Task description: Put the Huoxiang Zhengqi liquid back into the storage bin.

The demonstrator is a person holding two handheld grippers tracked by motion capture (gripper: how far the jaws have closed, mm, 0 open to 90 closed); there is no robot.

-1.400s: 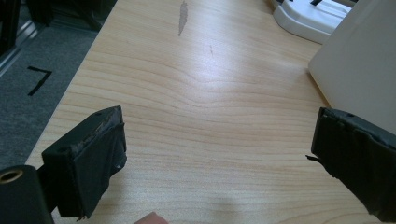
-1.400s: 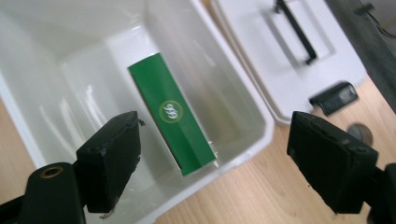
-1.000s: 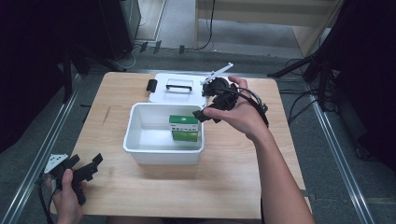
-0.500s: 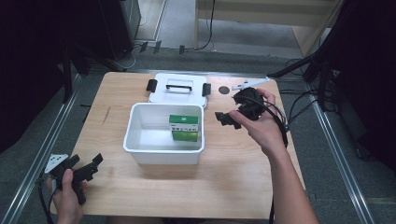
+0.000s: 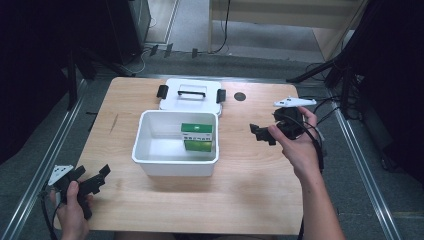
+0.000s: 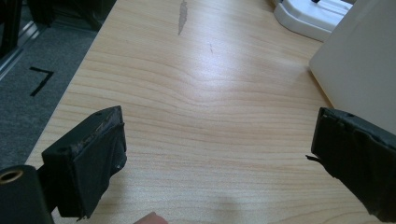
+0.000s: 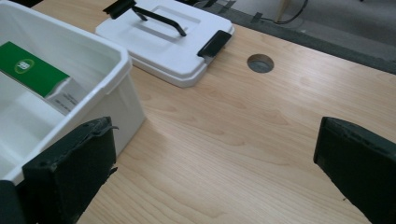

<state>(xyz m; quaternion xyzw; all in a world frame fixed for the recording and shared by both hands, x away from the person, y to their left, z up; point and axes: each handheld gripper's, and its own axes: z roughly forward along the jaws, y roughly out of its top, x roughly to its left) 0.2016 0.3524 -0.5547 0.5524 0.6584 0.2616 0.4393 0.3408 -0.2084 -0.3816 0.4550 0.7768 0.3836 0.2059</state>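
- Table: pale wood, smooth, faint sheen.
- Bin and lid: white plastic, smooth, slightly glossy.
- Green box: printed card.
- Gripper pads: matt black, frayed.

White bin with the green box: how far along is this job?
Done: the green box sits inside the white bin. In hand: nothing; the right gripper and left gripper are both open and empty. Left, probably: the lid lies on the table behind the bin, not yet fitted.
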